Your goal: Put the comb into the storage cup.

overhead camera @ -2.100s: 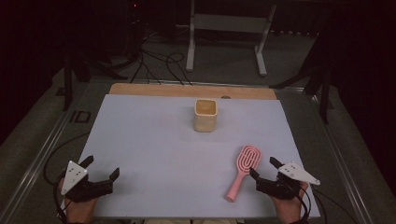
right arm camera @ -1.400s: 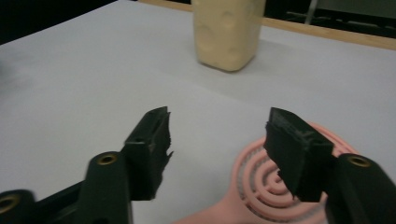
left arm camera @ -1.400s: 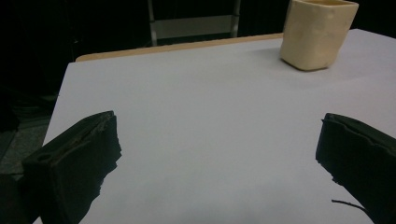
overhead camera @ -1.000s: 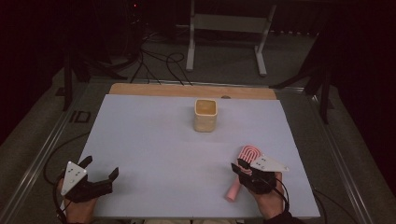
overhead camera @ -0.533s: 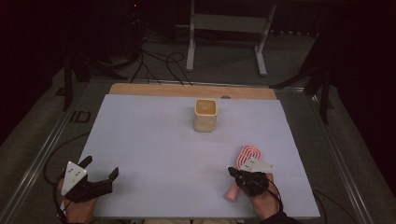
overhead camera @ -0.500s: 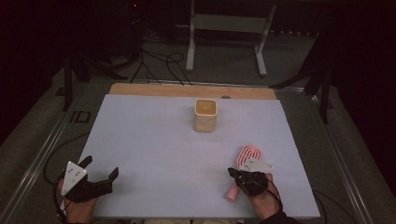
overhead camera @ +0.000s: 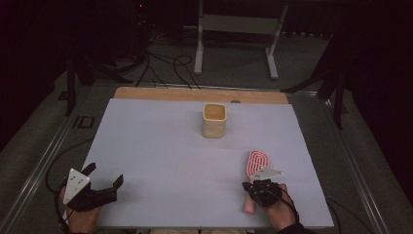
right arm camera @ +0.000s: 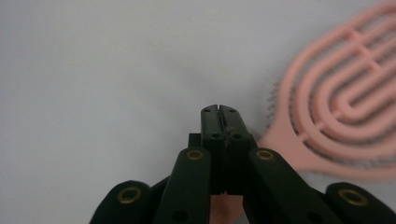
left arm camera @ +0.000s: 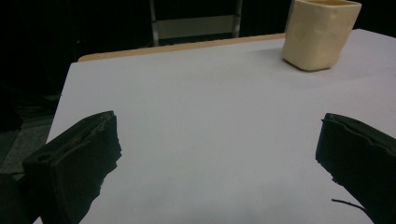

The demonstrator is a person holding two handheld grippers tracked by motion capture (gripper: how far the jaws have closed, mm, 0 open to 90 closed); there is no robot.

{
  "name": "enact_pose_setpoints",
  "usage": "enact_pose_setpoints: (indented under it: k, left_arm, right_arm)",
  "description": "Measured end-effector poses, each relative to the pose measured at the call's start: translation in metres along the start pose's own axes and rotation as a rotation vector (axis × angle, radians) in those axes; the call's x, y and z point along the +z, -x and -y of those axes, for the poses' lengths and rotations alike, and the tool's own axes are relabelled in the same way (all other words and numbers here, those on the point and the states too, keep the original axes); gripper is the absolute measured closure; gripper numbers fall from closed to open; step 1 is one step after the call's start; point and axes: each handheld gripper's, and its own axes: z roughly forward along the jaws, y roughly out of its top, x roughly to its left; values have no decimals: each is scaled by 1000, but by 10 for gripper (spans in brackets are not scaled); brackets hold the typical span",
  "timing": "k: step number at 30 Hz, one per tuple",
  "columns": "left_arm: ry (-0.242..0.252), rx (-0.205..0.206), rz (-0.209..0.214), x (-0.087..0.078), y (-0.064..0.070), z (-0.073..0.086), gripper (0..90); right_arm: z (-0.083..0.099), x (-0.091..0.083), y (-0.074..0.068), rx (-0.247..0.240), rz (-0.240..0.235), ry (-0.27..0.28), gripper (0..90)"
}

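- We saw the right gripper point(overhead camera: 255, 187) low at the near right of the white table point(overhead camera: 160, 146), and its jaws were pressed together on the handle of the pink hairbrush point(overhead camera: 255, 165).
- In the right gripper view the two jaws met with no gap, a strip of pink handle showed beneath them, and the brush's looped head point(right arm camera: 345, 121) spread out to the right, lying on the table.
- The hairbrush lay at the near right of the table, its head pointing away from us and its handle end near the front edge.
- The left gripper point(overhead camera: 104, 183) rested at the near left corner, its jaws spread wide apart and holding nothing.
- A cream square cup point(overhead camera: 214, 120) stood upright toward the far middle of the table, well apart from both grippers.
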Motion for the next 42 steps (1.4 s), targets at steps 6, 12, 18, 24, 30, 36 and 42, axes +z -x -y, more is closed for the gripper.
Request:
enact_pose_setpoints:
  k: [6,12,18,24,30,36,42]
  left_arm:
    - [-2,0,-1,0,0,0,0]
    - [-3,-1,0,0,0,0,0]
    - [-6,0,-2,1,0,0,1]
    - [-5,-2,-1,1,0,0,0]
    - [-6,-1,-1,1,0,0,1]
    - [-6,-7,-9,-1,-3,-1,1]
    - [1,-18,-13,-6,-7,-3,0]
  right_arm:
    - [4,-6,7,10,7,-8,900]
    - [7,-12,14,30,10,-4,900]
    - [11,-15,19,53,-2,3,900]
    - [12,-15,20,60,-7,6,900]
    - [11,-19,20,54,-33,49,899]
    - [7,-36,23,41,-18,186,884]
    - [8,-60,33,57,32,357,847]
